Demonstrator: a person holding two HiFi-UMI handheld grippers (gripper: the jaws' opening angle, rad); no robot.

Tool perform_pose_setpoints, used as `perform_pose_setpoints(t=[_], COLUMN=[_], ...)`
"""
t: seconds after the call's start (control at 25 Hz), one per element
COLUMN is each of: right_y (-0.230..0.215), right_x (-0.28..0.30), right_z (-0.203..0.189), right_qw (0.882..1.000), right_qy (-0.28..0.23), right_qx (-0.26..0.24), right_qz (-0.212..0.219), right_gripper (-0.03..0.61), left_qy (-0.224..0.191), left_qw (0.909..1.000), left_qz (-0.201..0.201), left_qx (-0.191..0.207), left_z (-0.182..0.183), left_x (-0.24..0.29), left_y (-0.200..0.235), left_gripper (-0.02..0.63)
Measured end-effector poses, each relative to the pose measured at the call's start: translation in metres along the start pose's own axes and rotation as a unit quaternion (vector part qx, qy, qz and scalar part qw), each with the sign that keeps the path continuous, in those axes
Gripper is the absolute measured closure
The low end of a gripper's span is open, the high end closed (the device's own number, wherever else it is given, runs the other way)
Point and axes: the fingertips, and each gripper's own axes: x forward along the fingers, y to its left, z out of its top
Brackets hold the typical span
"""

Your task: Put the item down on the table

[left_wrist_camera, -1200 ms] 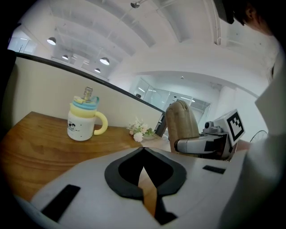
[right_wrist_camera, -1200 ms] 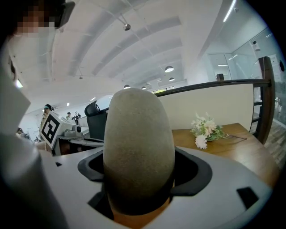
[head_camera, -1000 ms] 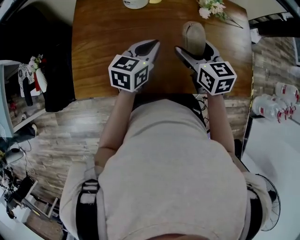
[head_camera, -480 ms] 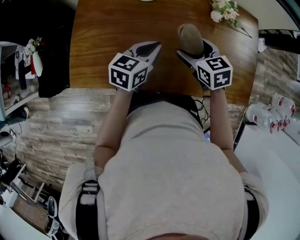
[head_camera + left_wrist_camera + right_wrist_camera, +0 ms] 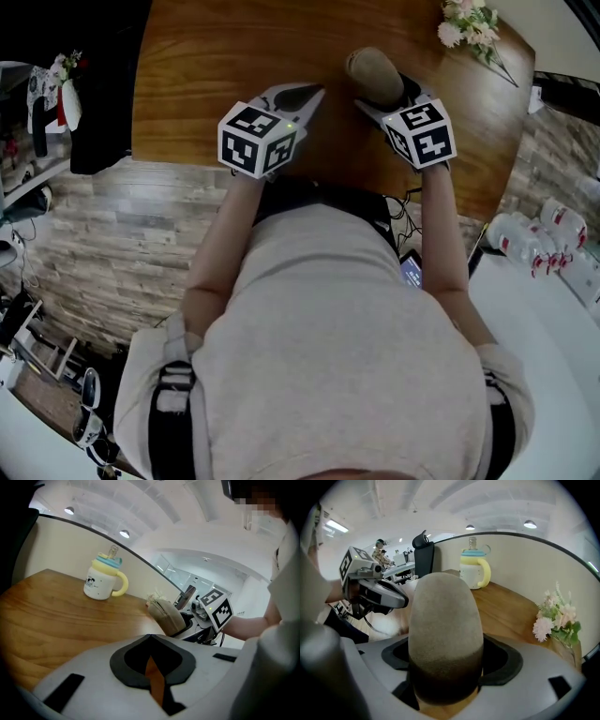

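A beige fabric pouch [image 5: 375,75] stands out forward from my right gripper [image 5: 382,96], which is shut on its darker lower end. In the right gripper view the pouch [image 5: 445,620] fills the middle between the jaws. It is held over the near part of the wooden table [image 5: 216,56]; I cannot tell whether it touches the wood. My left gripper [image 5: 307,94] hovers just to its left, shut and empty. In the left gripper view its jaws meet with only a thin slit between them, and the pouch [image 5: 166,615] shows to the right.
A white and yellow lidded mug [image 5: 104,577] stands at the table's far side, also seen as the mug [image 5: 474,569]. A bunch of pale flowers [image 5: 469,21] lies at the far right corner. Water bottles [image 5: 534,246] lie on the floor to the right.
The head view has swung, so the table sits more tilted in frame. The right gripper with the pouch has drifted slightly left, away from the flowers. The left gripper has hardly moved.
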Motion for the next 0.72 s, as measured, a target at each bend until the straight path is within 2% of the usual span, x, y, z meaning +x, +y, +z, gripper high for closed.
perform_pose_setpoints(t=[0.44,0.72], right_y=[-0.010,-0.012], right_x=[0.031,0.041], right_z=[-0.026,-0.032], right_qw=[0.992,0.986], right_qy=[0.084,0.120], right_qx=[-0.089,-0.114], right_qz=[0.025,0.033], right_gripper=[0.167,0.166], left_qy=[0.011,0.020], left_qw=[0.9996,0.9994], left_qz=[-0.004,0.003], left_qx=[-0.025,-0.027], left_z=[-0.007,-0.009], left_x=[0.020,0.025], left_y=[0.004,0.010], left_gripper=[0.601,0.601])
